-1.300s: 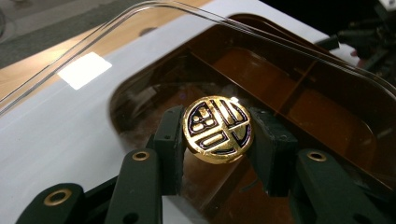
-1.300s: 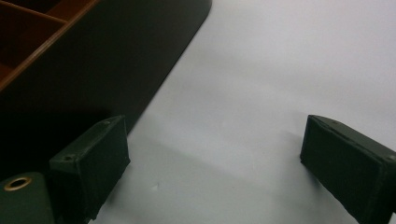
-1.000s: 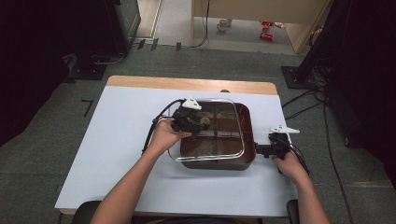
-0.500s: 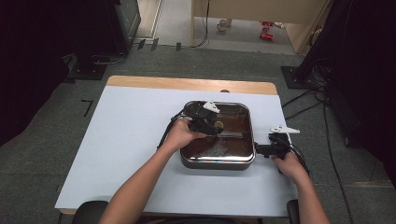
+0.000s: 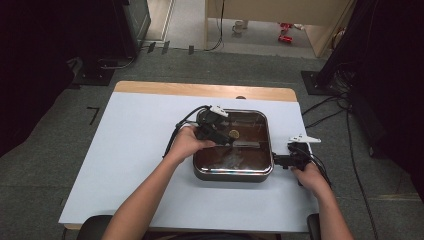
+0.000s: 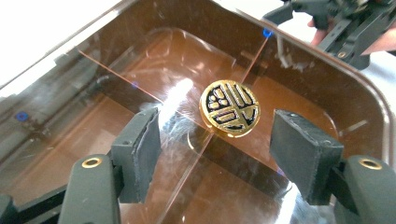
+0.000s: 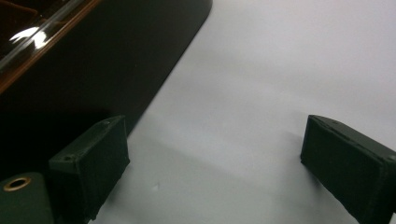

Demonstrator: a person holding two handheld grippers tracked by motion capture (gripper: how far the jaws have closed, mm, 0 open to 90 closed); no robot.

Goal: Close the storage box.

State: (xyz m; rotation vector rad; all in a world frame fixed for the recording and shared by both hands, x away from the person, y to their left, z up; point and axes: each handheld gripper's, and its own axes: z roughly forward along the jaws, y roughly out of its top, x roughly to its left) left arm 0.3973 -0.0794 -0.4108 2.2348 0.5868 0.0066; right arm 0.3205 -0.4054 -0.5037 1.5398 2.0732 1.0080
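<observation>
A square dark pan (image 5: 232,173) stands on the white table with a tinted glass lid (image 5: 247,150) lying on it. The lid's round gold-and-black knob (image 5: 233,134) sits at its centre. My left gripper (image 5: 222,139) hovers over the lid's left half, open. In the left gripper view the knob (image 6: 229,108) lies just ahead of the gap between the pads of my left gripper (image 6: 217,137), untouched. My right gripper (image 5: 286,159) rests open at the pan's right side. In the right gripper view my right gripper (image 7: 215,149) holds nothing, its left pad close to the pan's dark wall (image 7: 93,60).
The white table top (image 5: 135,150) has free room left of the pan and in front of it. A wooden strip (image 5: 200,90) runs along the far edge. Cables trail on the floor to the right (image 5: 345,125). My right gripper (image 6: 327,18) shows beyond the lid.
A second ago my left gripper held the lid tilted and offset to the left. The lid now lies flat on the pan, and my left gripper has opened and drawn back from the knob.
</observation>
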